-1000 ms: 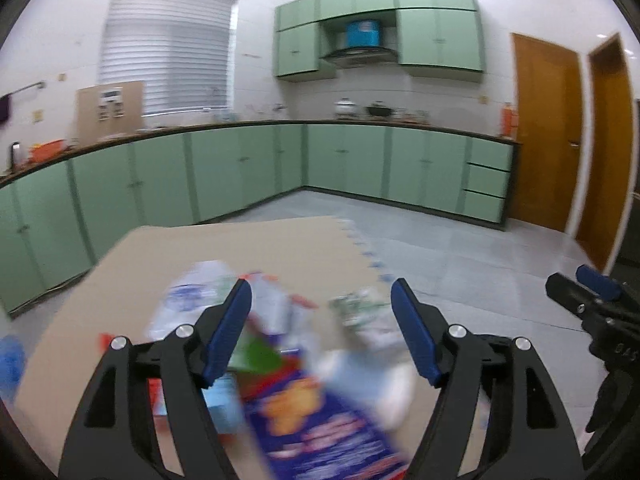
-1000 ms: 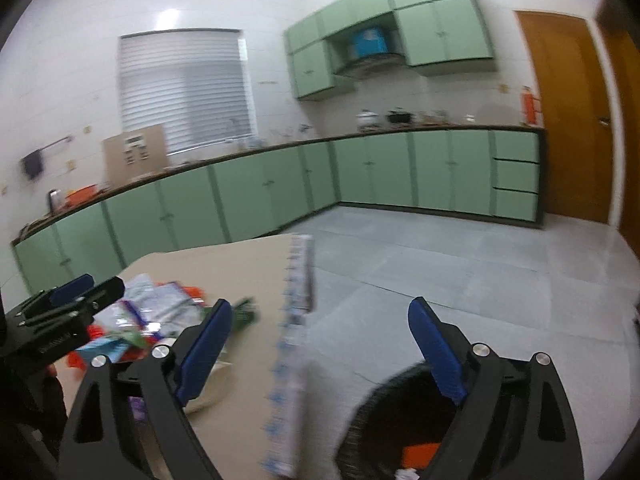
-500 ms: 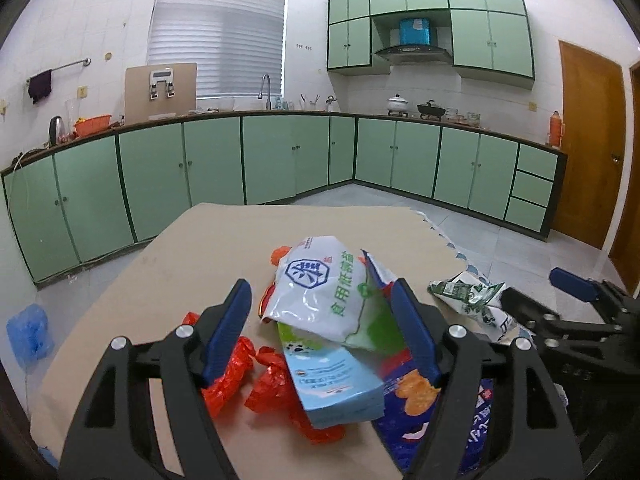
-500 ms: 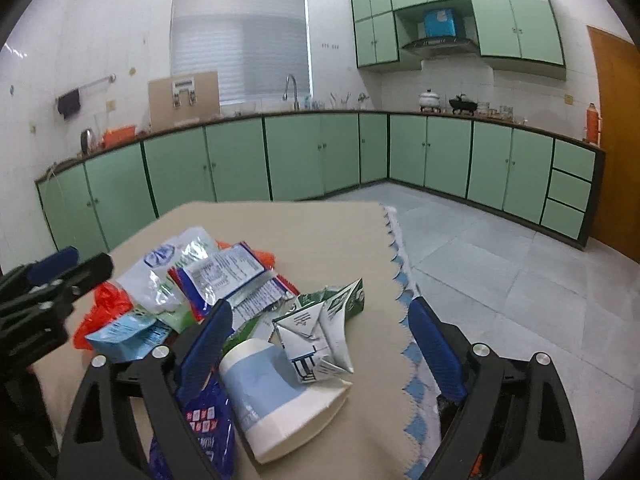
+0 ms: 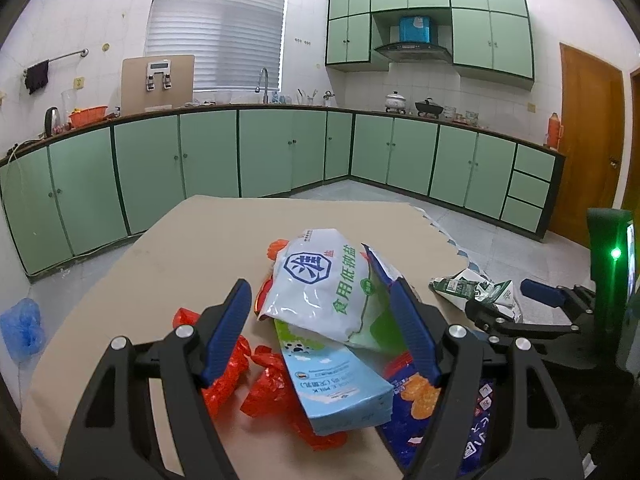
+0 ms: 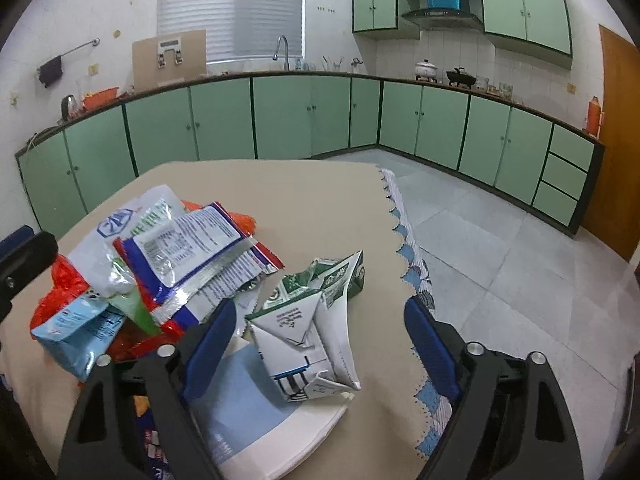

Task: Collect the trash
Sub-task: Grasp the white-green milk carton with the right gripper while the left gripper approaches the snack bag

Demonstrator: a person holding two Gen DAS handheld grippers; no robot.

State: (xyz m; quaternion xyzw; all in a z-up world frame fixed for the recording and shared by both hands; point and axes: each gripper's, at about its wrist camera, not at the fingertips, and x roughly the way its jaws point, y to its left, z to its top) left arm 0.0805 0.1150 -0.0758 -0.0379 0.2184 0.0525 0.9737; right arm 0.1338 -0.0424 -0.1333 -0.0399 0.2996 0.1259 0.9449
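Trash [image 5: 320,336] lies heaped on the tan, matte tabletop [image 5: 192,264]: glossy, crinkled plastic and flattened card. Nearest the left claw [image 5: 322,336], whose blue-padded jaws stand wide apart and grip nothing, are crumpled red foil wrappers [image 5: 266,388], a flat pale-blue pouch [image 5: 332,384] and a dark-blue snack bag [image 5: 416,412] printed with orange pieces. On top rests a smooth white salt bag [image 5: 324,284] with a blue hexagon logo and green characters "食用低钠盐". The right claw [image 6: 316,344], equally wide open and empty, frames a crushed green-and-white milk carton [image 6: 312,328] lying on a white-and-blue paper bag [image 6: 256,404]. Beyond it sits a silver-edged wrapper [image 6: 192,252] of fine print too small to read. A scalloped blue-and-white cloth edge [image 6: 412,276] hangs off the tabletop's side. Compared with half a second ago, both claws have edged nearer the heap, which is unmoved.
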